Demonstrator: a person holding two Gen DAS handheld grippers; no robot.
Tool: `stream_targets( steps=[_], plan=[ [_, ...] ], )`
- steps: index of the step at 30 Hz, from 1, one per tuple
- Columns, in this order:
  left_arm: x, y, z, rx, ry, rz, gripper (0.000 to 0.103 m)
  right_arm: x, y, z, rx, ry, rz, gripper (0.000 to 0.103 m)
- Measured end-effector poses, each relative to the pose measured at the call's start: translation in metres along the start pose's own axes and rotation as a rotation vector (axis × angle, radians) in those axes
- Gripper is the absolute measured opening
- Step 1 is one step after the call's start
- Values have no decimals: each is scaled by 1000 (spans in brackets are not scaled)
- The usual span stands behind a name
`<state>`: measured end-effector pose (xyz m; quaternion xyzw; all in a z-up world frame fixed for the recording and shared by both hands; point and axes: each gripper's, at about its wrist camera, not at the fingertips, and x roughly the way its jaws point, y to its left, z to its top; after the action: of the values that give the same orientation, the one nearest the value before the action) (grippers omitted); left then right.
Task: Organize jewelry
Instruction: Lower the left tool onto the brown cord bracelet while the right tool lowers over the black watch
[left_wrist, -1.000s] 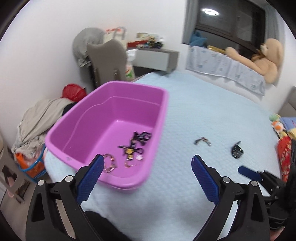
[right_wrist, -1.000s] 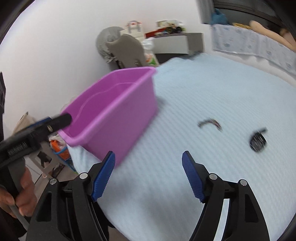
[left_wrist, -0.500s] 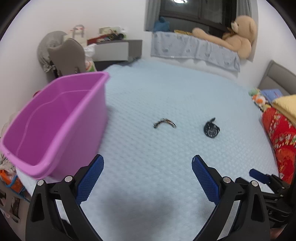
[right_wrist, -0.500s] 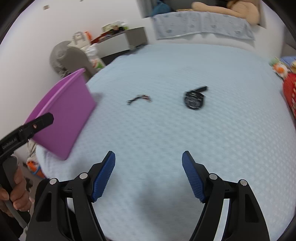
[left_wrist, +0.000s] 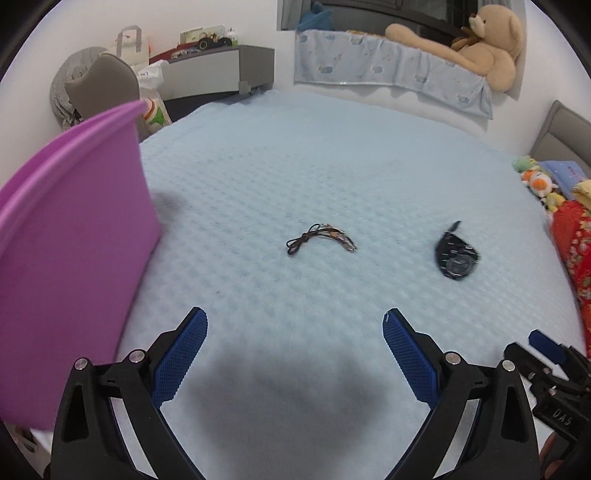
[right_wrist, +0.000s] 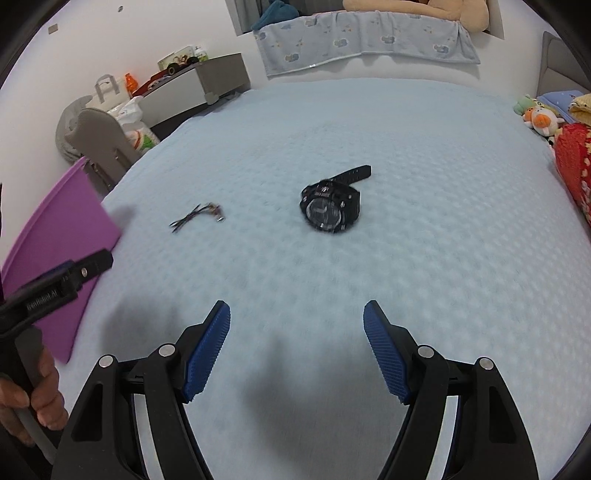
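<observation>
A thin dark cord bracelet (left_wrist: 320, 238) lies on the light blue bed cover, straight ahead of my open, empty left gripper (left_wrist: 294, 323). A black wristwatch (left_wrist: 455, 254) lies to its right. In the right wrist view the watch (right_wrist: 330, 205) is straight ahead of my open, empty right gripper (right_wrist: 296, 312), and the bracelet (right_wrist: 197, 218) is to the left. A purple bin (left_wrist: 70, 251) stands at the left edge of the bed; its inside is hidden. Both grippers hover above the cover, short of the items.
The bed cover (left_wrist: 332, 177) spreads wide around the items. A red patterned blanket (left_wrist: 576, 254) and plush toys (left_wrist: 537, 184) lie at the right. A teddy bear (left_wrist: 480, 40) sits on the far ledge. A grey cabinet (left_wrist: 218, 70) and chair (left_wrist: 103, 88) stand beyond the bed.
Both grippers have swung right, away from the purple bin, and moved closer to the bracelet and watch. The bin's inside has dropped out of view. Both stay open.
</observation>
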<state>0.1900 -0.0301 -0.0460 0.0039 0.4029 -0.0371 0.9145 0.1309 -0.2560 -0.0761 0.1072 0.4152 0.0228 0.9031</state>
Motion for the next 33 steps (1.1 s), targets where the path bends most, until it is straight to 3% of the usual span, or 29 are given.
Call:
stream_targets(
  steps=[17, 33],
  plan=[
    [133, -3, 35, -15, 88, 43, 94, 105, -25, 56, 55, 12, -33, 71],
    [174, -12, 62, 0, 108, 53, 96, 140, -30, 74, 43, 21, -91, 71]
  ],
)
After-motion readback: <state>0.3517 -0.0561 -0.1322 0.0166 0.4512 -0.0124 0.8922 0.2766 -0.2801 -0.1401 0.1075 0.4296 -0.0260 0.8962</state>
